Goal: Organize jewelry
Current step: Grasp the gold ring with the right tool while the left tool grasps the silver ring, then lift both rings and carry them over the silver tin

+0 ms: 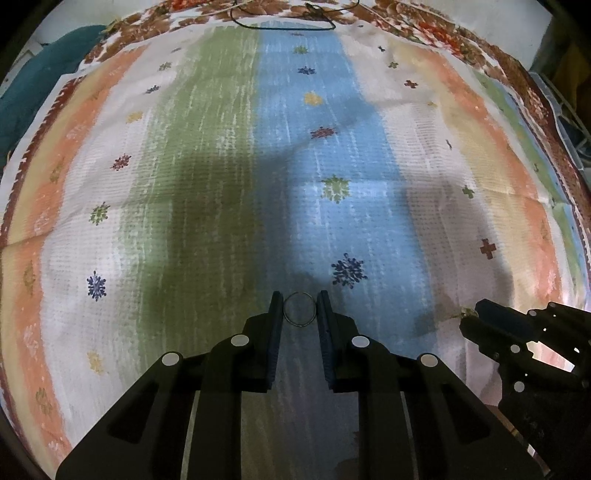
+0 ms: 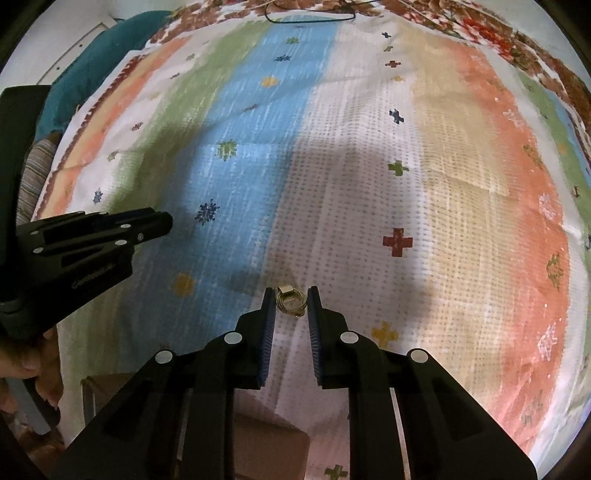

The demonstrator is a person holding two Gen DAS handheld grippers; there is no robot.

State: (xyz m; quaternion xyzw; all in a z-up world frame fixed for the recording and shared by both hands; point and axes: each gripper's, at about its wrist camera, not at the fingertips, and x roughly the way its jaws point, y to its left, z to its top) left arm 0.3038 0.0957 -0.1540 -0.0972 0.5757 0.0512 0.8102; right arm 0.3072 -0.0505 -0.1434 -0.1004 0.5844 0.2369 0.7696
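In the left wrist view a thin plain metal ring (image 1: 299,309) stands between the tips of my left gripper (image 1: 299,308), whose jaws close on its two sides and hold it over the blue stripe of the cloth. In the right wrist view a gold ring with a square top (image 2: 291,300) sits between the tips of my right gripper (image 2: 291,301), gripped just above the white stripe. The right gripper also shows in the left wrist view (image 1: 471,318) at lower right, with a bit of gold at its tip. The left gripper shows side-on in the right wrist view (image 2: 166,223).
A striped cloth (image 1: 207,155) with snowflake and cross prints covers the table. A dark thin cord (image 1: 284,23) lies at its far edge. A teal fabric (image 1: 22,96) lies off the left side. A brown box (image 2: 271,448) sits under the near edge.
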